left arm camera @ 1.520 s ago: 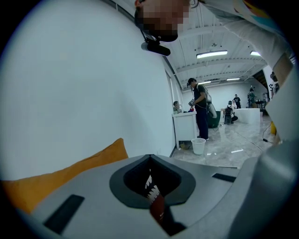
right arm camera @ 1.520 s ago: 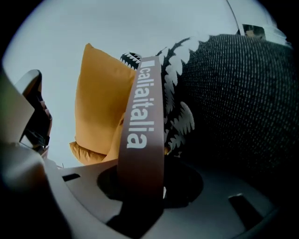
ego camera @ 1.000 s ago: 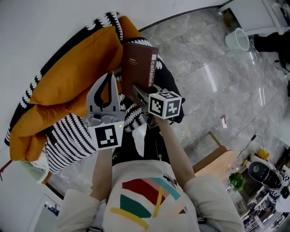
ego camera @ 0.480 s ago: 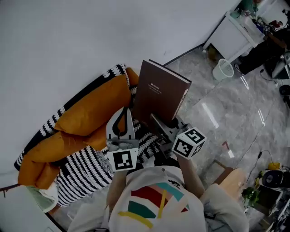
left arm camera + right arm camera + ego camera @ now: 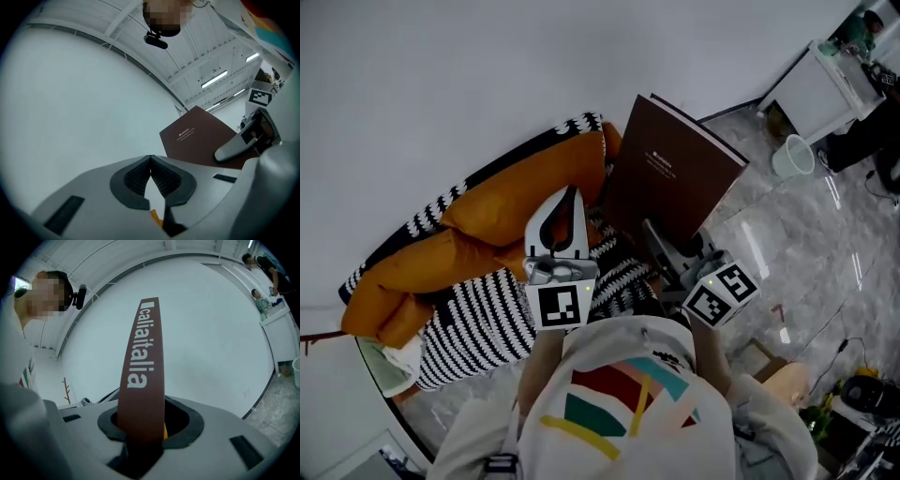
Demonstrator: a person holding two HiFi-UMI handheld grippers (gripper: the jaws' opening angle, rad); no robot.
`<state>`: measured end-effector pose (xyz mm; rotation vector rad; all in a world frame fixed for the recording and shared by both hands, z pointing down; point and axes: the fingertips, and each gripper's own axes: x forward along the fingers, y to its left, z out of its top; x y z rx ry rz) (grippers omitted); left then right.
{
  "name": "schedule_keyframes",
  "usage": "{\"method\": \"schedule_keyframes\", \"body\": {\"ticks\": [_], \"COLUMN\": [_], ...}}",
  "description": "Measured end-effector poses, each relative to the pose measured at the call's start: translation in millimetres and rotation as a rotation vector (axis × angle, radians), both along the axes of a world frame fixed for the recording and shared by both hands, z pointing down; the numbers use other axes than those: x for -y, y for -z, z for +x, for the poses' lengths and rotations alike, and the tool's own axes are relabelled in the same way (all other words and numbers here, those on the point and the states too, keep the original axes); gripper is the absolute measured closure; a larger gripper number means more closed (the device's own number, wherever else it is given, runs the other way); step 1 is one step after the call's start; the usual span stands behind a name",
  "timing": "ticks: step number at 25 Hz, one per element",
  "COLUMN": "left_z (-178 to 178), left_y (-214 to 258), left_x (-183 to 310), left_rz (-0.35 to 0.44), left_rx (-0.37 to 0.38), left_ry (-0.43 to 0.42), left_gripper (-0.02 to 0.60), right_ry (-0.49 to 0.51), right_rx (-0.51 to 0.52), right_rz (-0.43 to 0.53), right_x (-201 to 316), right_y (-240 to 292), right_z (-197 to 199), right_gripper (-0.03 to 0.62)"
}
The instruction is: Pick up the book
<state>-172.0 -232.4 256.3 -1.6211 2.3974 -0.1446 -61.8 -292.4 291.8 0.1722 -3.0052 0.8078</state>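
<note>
The brown hardcover book (image 5: pixel 680 169) is held up in the air, clear of the sofa, with its front cover facing me. My right gripper (image 5: pixel 656 239) is shut on its lower edge. In the right gripper view the spine (image 5: pixel 140 366) with white lettering stands upright between the pads of the right gripper (image 5: pixel 140 430). My left gripper (image 5: pixel 570 199) hovers just left of the book, shut and empty. In the left gripper view the tips of the left gripper (image 5: pixel 150 159) meet, and the book (image 5: pixel 199 136) shows to the right with a right gripper finger (image 5: pixel 236 146) on it.
Below lies an orange sofa (image 5: pixel 487 220) draped with a black-and-white striped blanket (image 5: pixel 478 319). A plain white wall (image 5: pixel 441 84) rises behind. On the marble floor (image 5: pixel 825 244) at the right stand a pale bin (image 5: pixel 792 155) and a white cabinet (image 5: pixel 820 89).
Both grippers have risen. The book has come up off the sofa in the right gripper and now stands higher and more upright against the wall.
</note>
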Motion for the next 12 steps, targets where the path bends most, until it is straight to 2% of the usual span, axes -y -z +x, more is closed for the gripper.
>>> {"method": "schedule_keyframes", "body": {"ticks": [12], "left_z": [-0.8], "left_y": [-0.2], "left_x": [-4.0], "left_rz": [-0.014], "left_rx": [0.005], "left_ry": [0.001], "left_gripper": [0.575], "right_ry": [0.069], "right_rx": [-0.018], "right_rz": [0.092], "right_x": [-23.1], "right_y": [3.9], "right_z": [-18.3], "right_gripper": [0.437]}}
